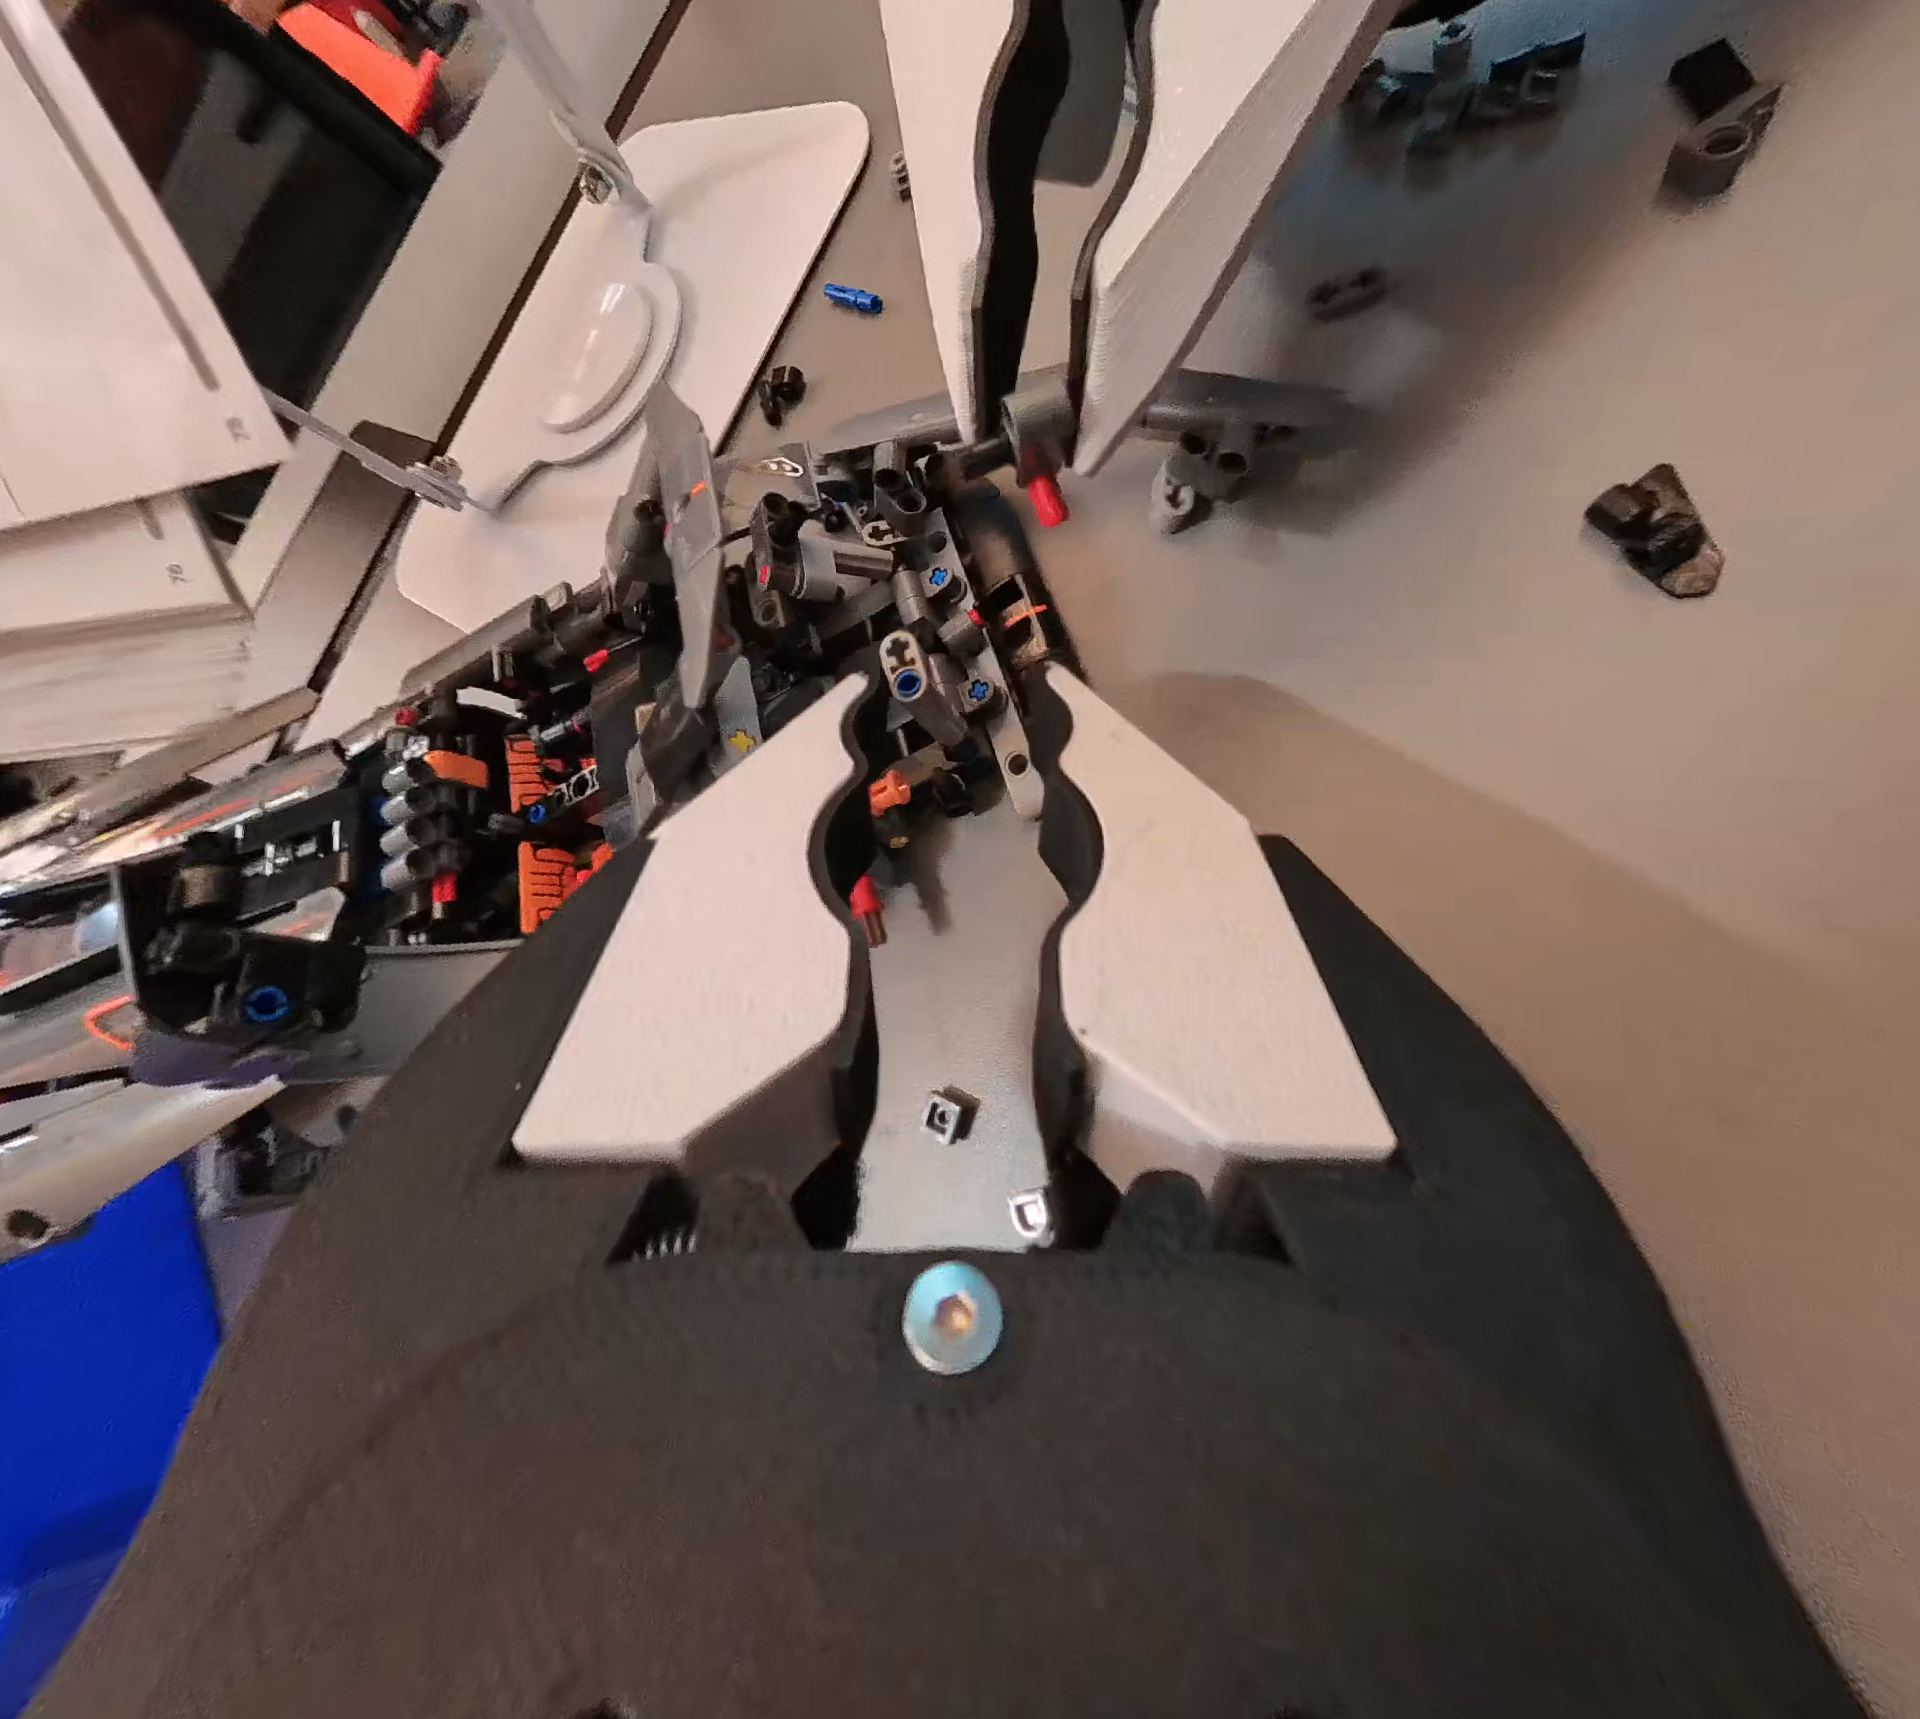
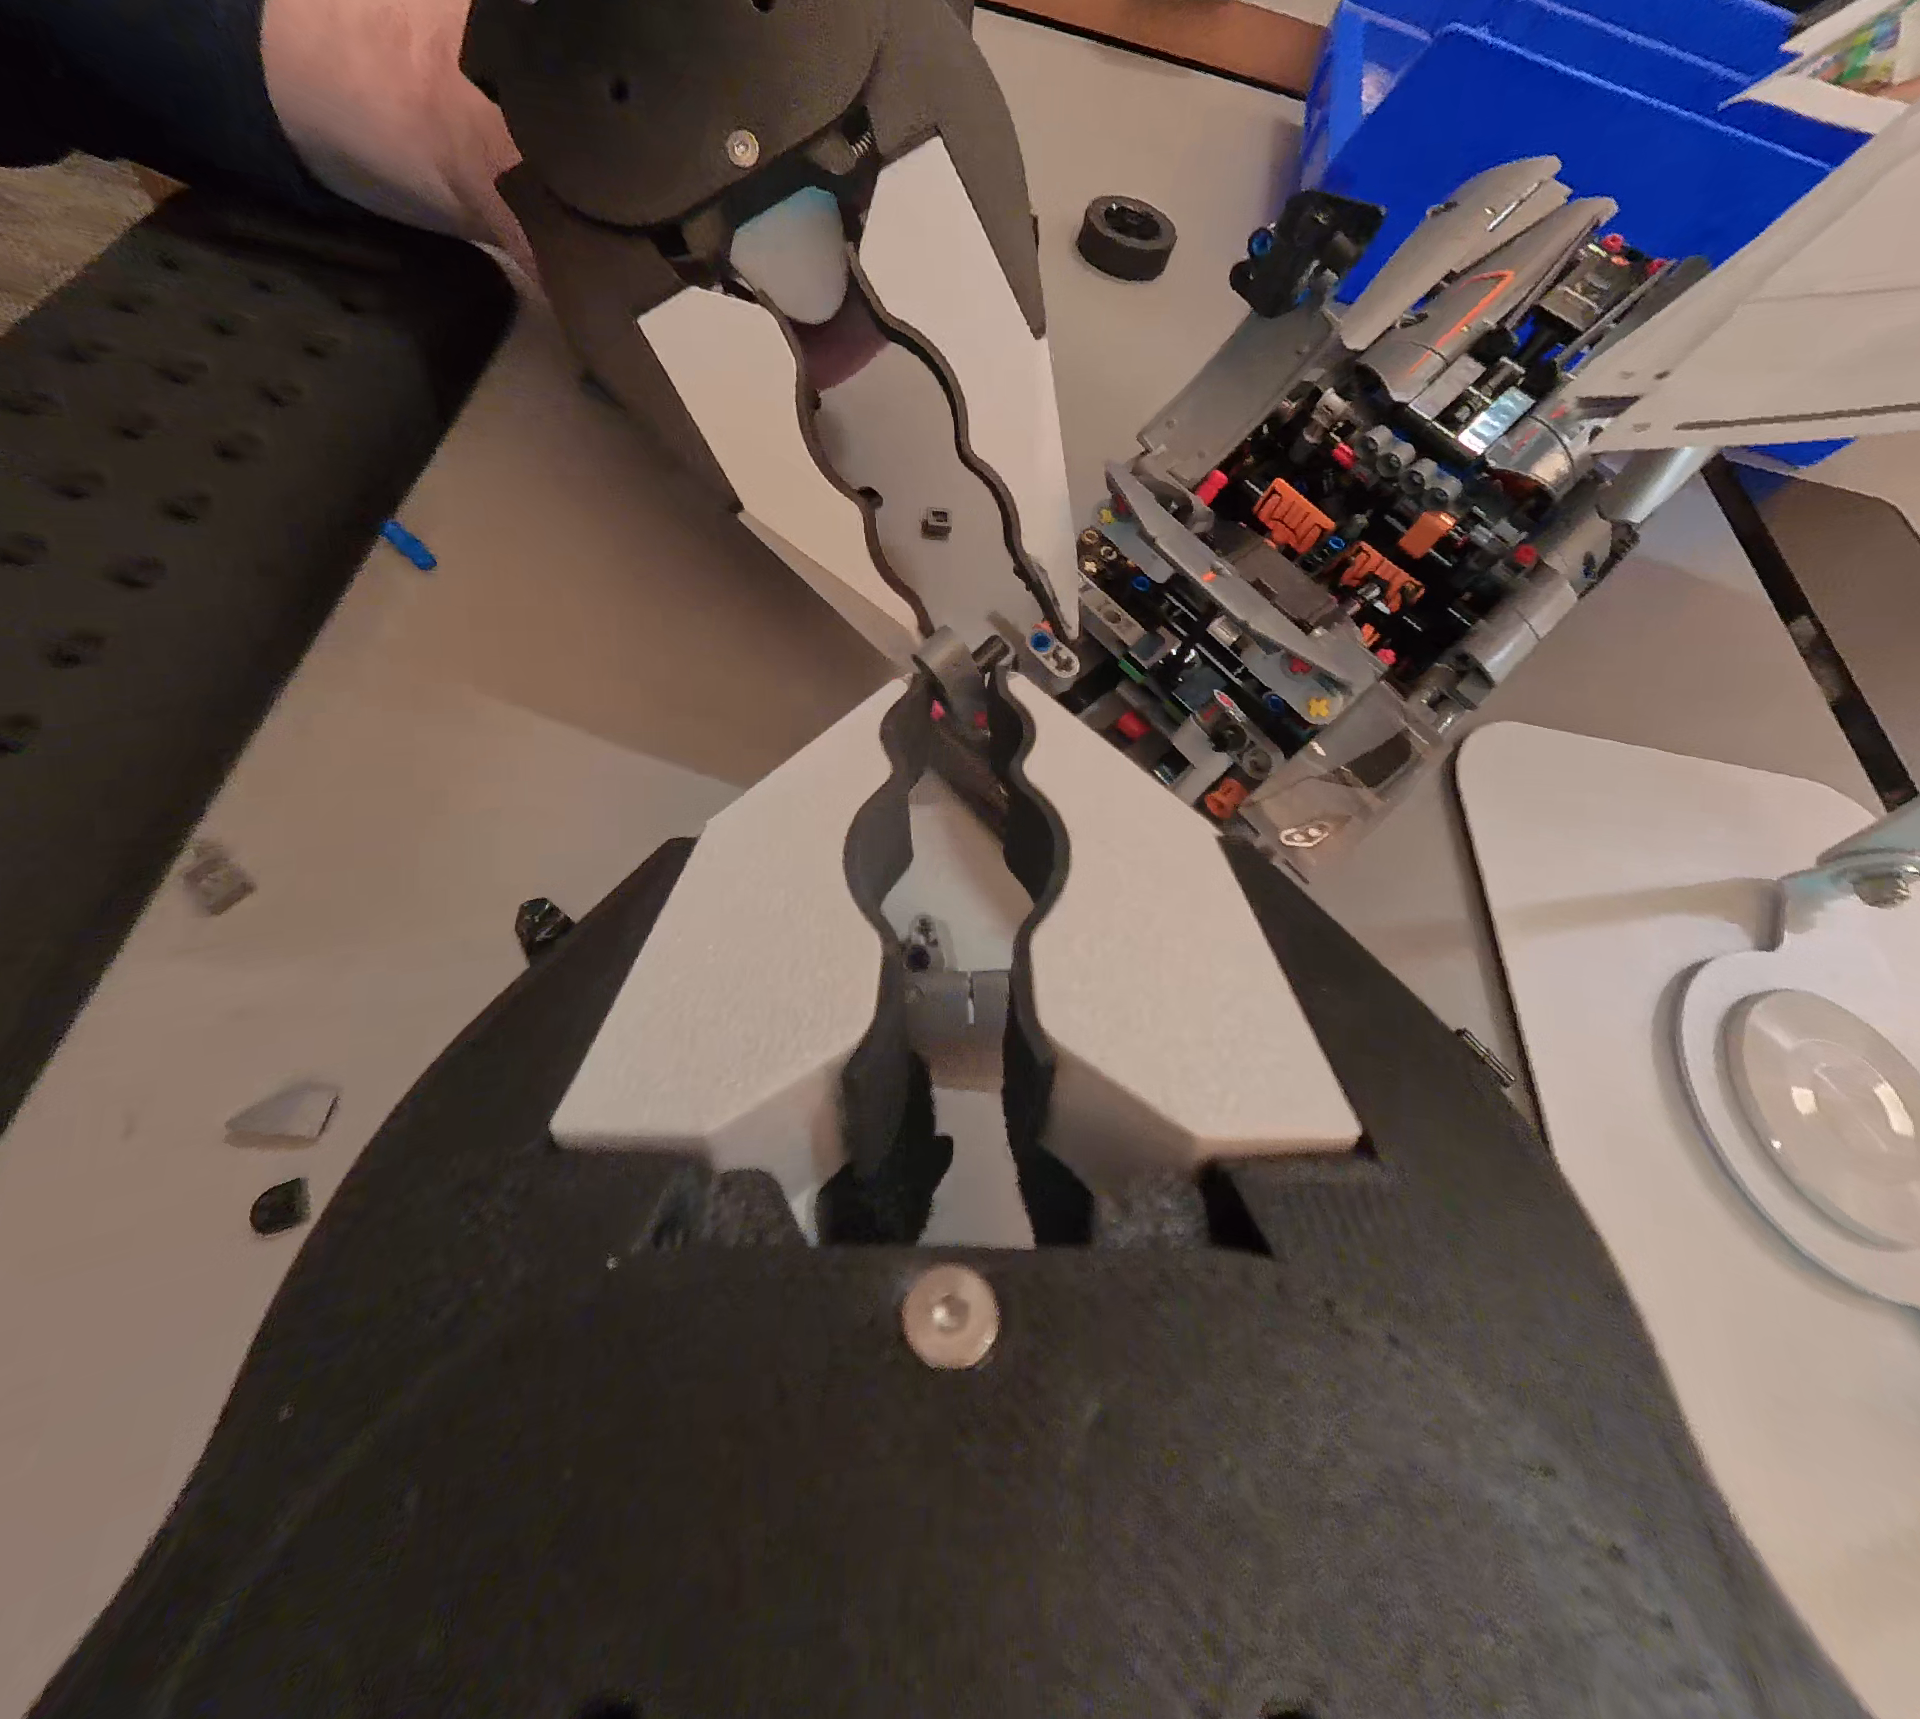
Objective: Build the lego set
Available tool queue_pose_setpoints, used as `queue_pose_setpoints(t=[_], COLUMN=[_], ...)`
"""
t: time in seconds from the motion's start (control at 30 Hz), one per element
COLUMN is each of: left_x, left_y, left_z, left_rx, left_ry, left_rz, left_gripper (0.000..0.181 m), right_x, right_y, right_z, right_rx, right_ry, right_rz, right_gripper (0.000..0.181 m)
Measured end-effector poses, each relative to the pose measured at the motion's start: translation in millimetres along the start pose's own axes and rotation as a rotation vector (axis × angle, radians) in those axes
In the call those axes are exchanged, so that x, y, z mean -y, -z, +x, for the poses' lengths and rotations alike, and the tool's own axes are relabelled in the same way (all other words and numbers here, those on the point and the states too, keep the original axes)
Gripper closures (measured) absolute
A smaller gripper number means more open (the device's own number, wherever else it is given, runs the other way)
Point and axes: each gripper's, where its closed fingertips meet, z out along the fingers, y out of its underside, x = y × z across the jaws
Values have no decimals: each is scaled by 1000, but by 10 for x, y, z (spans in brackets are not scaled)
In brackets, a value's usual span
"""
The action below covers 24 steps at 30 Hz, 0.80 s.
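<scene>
The half-built grey, black and orange plastic lego model (image 2: 1382,547) lay on the pale grey desk (image 2: 499,796), near the far edge, just in front of a blue plastic bin (image 2: 1538,80). The right gripper (image 2: 961,693) had its white fingers (image 2: 1122,921) pinched narrow on a small grey lego connector with red and black pins (image 1: 1034,433), held just beside the near corner of the model. The left gripper (image 1: 951,693) had its fingers (image 1: 727,921) parted moderately and holding nothing, tips hovering right at the model's exposed pin-hole beams. Handling judgement: the connector was light, rigid, smooth and slippery, easy to twist out of a pinch, so grip across its flat sides; the model was heavier, stiff overall but with brittle joints and thin panels likely to pop off, so brace it on the solid grey frame, not the angled flaps. Around it: loose dark grey and black bricks (image 1: 1652,531) scattered on the desk, a blue pin (image 1: 854,299), a black rubber tyre (image 2: 1127,235), a white lamp base with a clear magnifier lens (image 2: 1829,1139) toward the right edge, and a black perforated mat (image 2: 197,506) at the left edge. A raised grey panel (image 1: 686,526) on the model and the two crowded grippers probably narrowed access to the insertion spot.
</scene>
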Motion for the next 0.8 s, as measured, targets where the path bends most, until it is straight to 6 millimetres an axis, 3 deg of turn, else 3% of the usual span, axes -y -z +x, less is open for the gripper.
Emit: queue_pose_setpoints(t=[0.23,0.53,0.7,0.8], left_x=[70,373,390,398], left_y=[61,159,160,158], left_z=[-87,72,117,131], left_rx=[68,19,-12,-23], left_ry=[-34,-74,-54,-44], left_rz=[28,159,172,183], left_gripper=[158,165,181,181], right_x=[85,148,186,198], right_y=[39,59,68,67], right_z=[-19,-54,-38,-47], right_rx=[14,42,21,0], right_ry=[19,16,20,64], right_rz=[48,85,96,85], right_gripper=[173,173,173,173])
